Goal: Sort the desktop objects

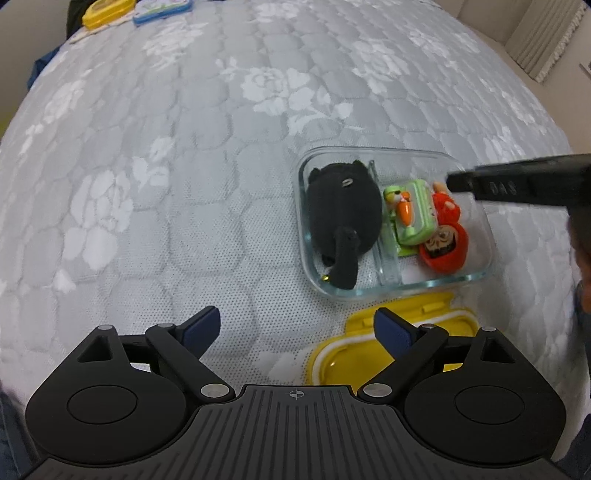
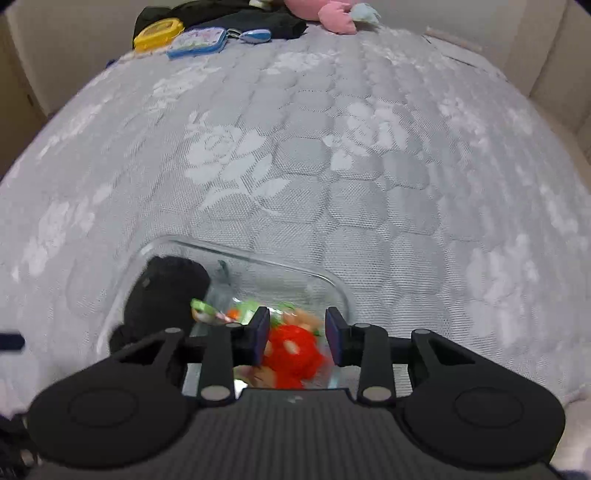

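A clear glass container with a divider sits on the grey quilted cover. A black plush toy fills its left compartment. In the right compartment lie a green toy with a carrot, a red daruma doll and a red figure. A yellow lid lies just in front of the container. My left gripper stands wide open over the cover, its right pad above the lid. My right gripper hovers over the right compartment, jaws apart around the blurred red figure, pads not pressing it.
At the far edge of the cover lie a yellow box, a blue tin and a small blue object. Dark clothing and a pink plush lie behind them. A wall borders the right side.
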